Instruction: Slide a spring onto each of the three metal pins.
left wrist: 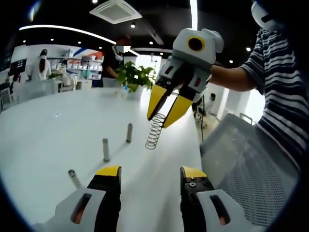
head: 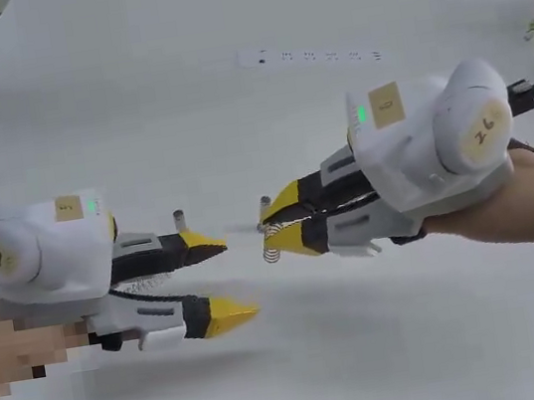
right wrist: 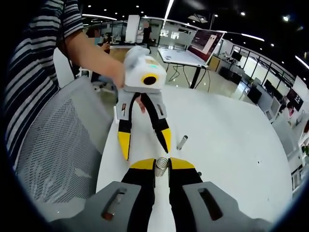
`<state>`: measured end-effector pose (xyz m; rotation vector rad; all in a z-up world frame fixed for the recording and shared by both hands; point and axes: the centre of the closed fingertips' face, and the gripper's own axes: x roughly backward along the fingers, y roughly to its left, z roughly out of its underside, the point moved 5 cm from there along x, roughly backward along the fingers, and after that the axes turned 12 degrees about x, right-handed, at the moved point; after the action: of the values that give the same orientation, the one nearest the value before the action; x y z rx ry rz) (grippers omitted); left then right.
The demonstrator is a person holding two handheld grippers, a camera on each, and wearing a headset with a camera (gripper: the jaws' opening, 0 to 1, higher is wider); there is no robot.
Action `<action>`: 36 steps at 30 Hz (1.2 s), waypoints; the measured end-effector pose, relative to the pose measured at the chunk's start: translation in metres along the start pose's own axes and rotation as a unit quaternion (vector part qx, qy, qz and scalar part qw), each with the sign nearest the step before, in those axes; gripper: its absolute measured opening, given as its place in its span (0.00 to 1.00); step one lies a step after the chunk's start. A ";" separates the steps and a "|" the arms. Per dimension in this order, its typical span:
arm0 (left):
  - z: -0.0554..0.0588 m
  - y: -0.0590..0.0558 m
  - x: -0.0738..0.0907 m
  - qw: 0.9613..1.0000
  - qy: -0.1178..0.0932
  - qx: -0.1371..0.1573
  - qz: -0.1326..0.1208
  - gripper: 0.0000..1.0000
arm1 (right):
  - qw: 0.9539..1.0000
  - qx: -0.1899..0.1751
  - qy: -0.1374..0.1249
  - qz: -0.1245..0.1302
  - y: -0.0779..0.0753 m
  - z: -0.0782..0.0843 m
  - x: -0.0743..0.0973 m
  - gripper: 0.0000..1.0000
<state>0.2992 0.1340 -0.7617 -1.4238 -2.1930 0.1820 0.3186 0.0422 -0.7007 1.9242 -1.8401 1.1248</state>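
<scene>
My right gripper [head: 274,231] is shut on a thin wire spring [head: 270,248], which hangs tilted from its yellow tips just above the white table [head: 234,114]. One short metal pin [head: 266,203] stands right behind those tips, another pin [head: 179,218] further left. My left gripper [head: 227,278] is open and holds nothing, level with the table at the left. In the left gripper view the right gripper [left wrist: 163,115] dangles the spring [left wrist: 155,131] beyond three pins [left wrist: 129,132] [left wrist: 105,149] [left wrist: 74,178]. In the right gripper view the spring [right wrist: 161,164] sits between my tips, with one pin [right wrist: 182,142] ahead.
A white power strip [head: 311,55] lies at the far side of the table. A grey mesh chair [left wrist: 246,164] stands by the table's edge. A potted plant [left wrist: 135,75] and people are at the far end of the room.
</scene>
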 end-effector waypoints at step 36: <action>0.012 0.037 0.053 0.992 -0.045 0.035 -0.116 0.98 | 1.000 0.000 0.015 0.026 -0.007 0.007 -0.001 0.07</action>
<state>0.3067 0.1991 -0.7680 -1.1333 -2.3805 0.2415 0.3281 0.0395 -0.7041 1.8595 -1.8839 1.1640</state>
